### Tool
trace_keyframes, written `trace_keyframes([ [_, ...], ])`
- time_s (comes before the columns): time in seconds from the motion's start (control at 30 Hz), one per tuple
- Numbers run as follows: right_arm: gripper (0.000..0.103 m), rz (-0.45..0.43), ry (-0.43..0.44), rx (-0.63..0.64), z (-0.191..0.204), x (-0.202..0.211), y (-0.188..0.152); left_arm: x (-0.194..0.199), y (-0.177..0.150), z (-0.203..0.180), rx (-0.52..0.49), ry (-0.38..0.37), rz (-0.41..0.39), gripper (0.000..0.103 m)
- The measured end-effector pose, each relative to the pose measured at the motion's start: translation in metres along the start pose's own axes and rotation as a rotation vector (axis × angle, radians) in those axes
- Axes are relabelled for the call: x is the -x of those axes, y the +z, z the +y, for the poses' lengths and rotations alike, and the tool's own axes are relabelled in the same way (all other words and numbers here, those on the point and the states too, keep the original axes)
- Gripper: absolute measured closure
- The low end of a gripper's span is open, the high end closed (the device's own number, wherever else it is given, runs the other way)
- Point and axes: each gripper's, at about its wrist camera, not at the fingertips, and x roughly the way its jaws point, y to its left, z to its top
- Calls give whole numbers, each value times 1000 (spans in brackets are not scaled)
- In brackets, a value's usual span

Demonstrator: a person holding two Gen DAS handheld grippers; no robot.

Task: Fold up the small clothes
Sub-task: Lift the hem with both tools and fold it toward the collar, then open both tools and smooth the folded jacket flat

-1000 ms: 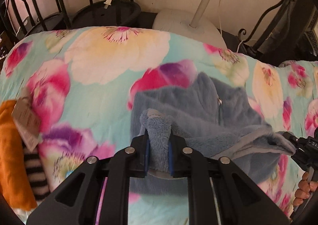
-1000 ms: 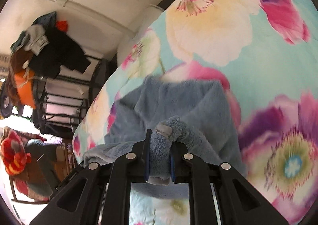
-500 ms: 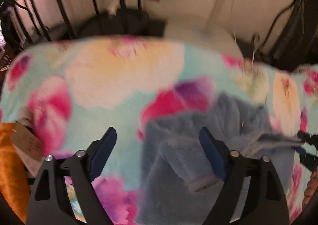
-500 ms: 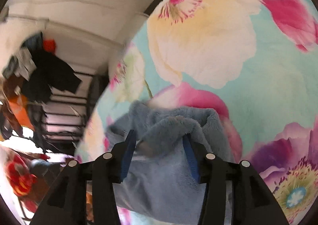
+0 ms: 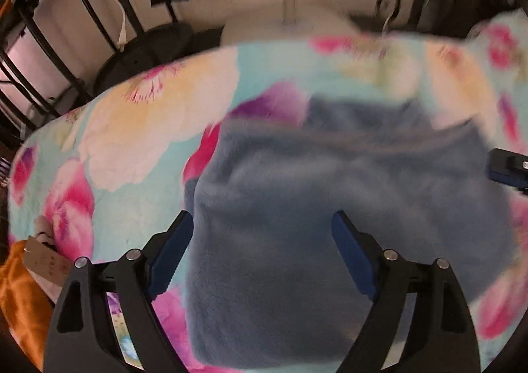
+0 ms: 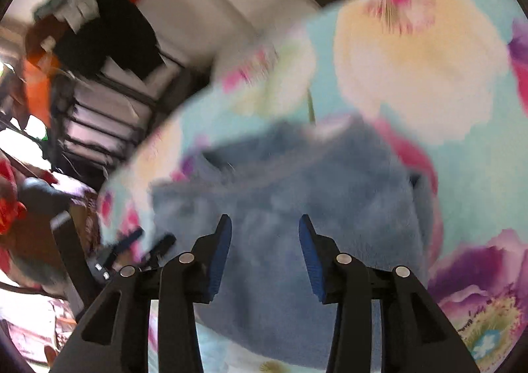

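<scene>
Both wrist cameras are looking steeply down, close over the shared blue fleece garment (image 5: 346,208) (image 6: 313,191) on the floral blanket (image 5: 138,129) (image 6: 429,59).

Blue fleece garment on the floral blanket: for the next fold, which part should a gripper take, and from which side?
Probably the near hem of the blue fleece garment, approached from above at its near left corner, beside the left gripper. The cloth lies flat on the floral blanket, so only an edge gives the open jaws something to pinch. Blur hides finer detail.
</scene>
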Motion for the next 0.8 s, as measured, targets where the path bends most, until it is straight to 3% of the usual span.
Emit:
trace_keyframes([
  [0.07,61,16,-77,-50,-23,-13,-3,-22,-6,9,25,36,65,14],
  [0.13,78,5,-83,-149,-54,-16,-4,-35,-14,25,90,15,90,4],
  [0.17,93,9,-65,-206,-67,-15,-4,-38,-15,33,128,-15,104,4],
  [0.2,94,8,-42,-257,-74,-12,-4,-38,-15,39,158,-42,119,4],
  [0.27,89,-15,-23,-294,-72,-2,-5,-28,-11,44,183,-43,113,5],
  [0.3,72,-41,-27,-270,-62,7,-5,-20,-9,44,180,-34,89,6],
  [0.37,60,-62,-38,-201,-43,17,-10,0,-7,39,154,-43,29,7],
  [0.47,60,-47,-10,-96,-10,23,-21,21,-11,21,104,-106,-1,7],
  [0.57,60,13,9,-45,8,14,-37,22,-26,2,51,-113,21,7],
  [0.7,59,114,-67,-35,5,-12,-57,-11,-58,-5,-40,3,92,4],
  [0.73,61,144,-88,-47,-6,-19,-61,-17,-63,-3,-42,7,94,4],
  [0.8,85,150,-77,-95,-22,-25,-64,-19,-64,6,1,-33,103,4],
])
